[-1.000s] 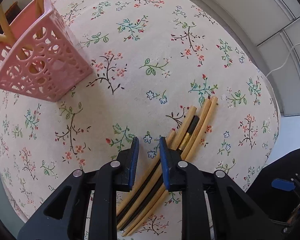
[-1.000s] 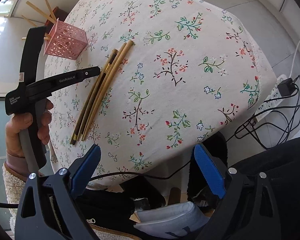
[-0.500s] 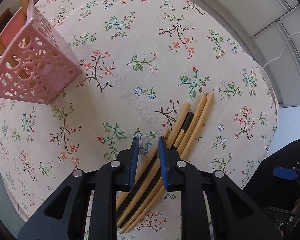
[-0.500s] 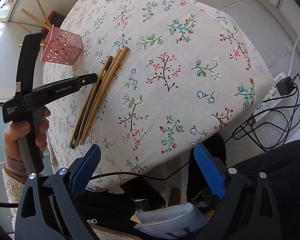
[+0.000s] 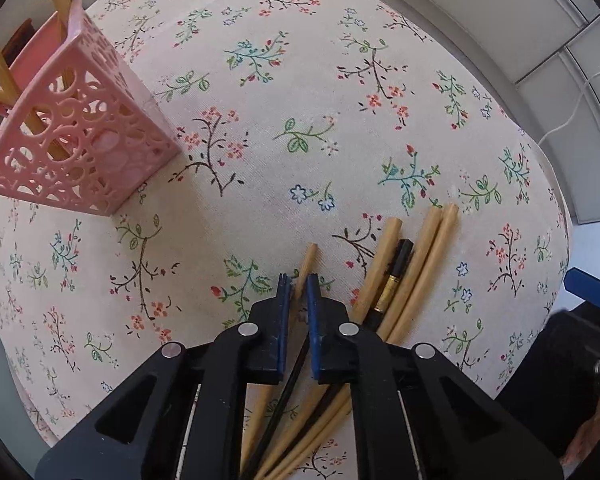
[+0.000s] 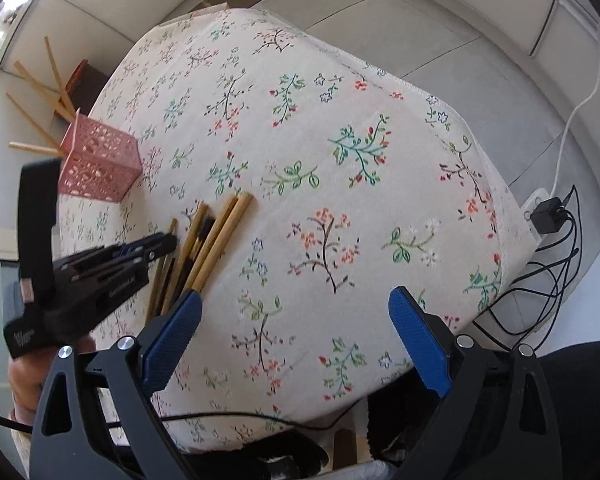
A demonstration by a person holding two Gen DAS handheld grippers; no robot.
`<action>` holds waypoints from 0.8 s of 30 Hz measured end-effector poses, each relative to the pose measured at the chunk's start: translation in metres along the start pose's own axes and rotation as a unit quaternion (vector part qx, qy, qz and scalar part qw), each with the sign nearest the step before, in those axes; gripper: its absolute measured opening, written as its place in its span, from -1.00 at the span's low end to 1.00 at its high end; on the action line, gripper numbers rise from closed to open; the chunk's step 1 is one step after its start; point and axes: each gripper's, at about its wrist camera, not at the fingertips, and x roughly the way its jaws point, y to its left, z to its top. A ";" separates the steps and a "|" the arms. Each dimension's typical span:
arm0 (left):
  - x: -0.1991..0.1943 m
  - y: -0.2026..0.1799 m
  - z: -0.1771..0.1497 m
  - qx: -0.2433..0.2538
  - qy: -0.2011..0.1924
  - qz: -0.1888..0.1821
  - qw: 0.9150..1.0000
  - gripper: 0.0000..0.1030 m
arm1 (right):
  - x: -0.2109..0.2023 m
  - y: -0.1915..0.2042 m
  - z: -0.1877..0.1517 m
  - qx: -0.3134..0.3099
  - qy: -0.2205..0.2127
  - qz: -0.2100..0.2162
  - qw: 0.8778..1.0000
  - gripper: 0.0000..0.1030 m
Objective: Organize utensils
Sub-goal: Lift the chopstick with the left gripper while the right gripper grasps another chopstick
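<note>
Several wooden chopsticks (image 5: 420, 264) and a black one (image 5: 396, 276) lie side by side on the floral tablecloth (image 5: 300, 120). My left gripper (image 5: 298, 284) points straight down and is shut on one pale wooden chopstick (image 5: 310, 254), apart from the bundle on its left side. A pink lattice basket (image 5: 80, 148) stands at the far left with several chopsticks upright in it. In the right wrist view my right gripper (image 6: 296, 296) hangs open over the near part of the table, holding nothing. The bundle (image 6: 212, 240), left gripper (image 6: 168, 242) and basket (image 6: 100, 164) lie to its left.
The table's rounded edge (image 6: 496, 216) falls away on the right, with a power strip and tangled black cables (image 6: 548, 216) on the floor beyond. A dark wooden piece (image 6: 84, 80) stands behind the basket. A person's hand (image 6: 28, 376) holds the left gripper's handle.
The left jaws have narrowed and clamped one wooden chopstick, which now sits left of the bundle. The right gripper has moved in over the table toward the chopsticks.
</note>
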 end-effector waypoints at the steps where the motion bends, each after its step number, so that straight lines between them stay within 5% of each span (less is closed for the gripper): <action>1: -0.001 0.003 0.000 -0.004 -0.006 0.005 1.000 -0.88 | 0.005 0.001 0.005 0.011 -0.003 -0.001 1.000 0.78; 3: -0.005 0.008 -0.002 -0.007 -0.015 0.007 1.000 -0.90 | 0.018 0.002 0.014 0.031 0.004 -0.003 1.000 0.68; 8: -0.026 0.015 -0.008 -0.015 -0.041 -0.001 0.999 -0.90 | 0.040 0.018 0.028 0.042 0.016 -0.006 0.999 0.02; 24: -0.073 0.028 -0.024 -0.031 -0.094 -0.002 0.995 -0.91 | 0.055 0.056 0.037 0.030 -0.020 -0.074 0.997 -0.40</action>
